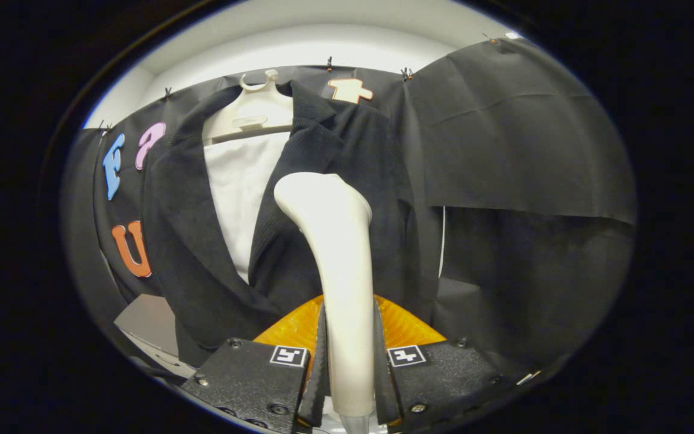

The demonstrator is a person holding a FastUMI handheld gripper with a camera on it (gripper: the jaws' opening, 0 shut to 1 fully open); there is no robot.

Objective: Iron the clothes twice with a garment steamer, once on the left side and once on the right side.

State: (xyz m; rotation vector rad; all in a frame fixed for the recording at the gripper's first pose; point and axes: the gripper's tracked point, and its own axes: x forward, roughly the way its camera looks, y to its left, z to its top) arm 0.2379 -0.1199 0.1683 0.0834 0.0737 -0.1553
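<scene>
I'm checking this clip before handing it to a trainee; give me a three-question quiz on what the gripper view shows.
1. True or false: both fingers of the gripper press on the handle of the garment steamer.
2. Where is the steamer's head?
A. against the right front panel of the dark jacket
B. on the white shirt
C. away from the clothes, against the booth's wall
3. Fill in: the jacket and shirt hang together on a pale ____.

Key
1. True: the handle stands upright between the fingers, gripped on both sides.
2. A
3. hanger
</scene>
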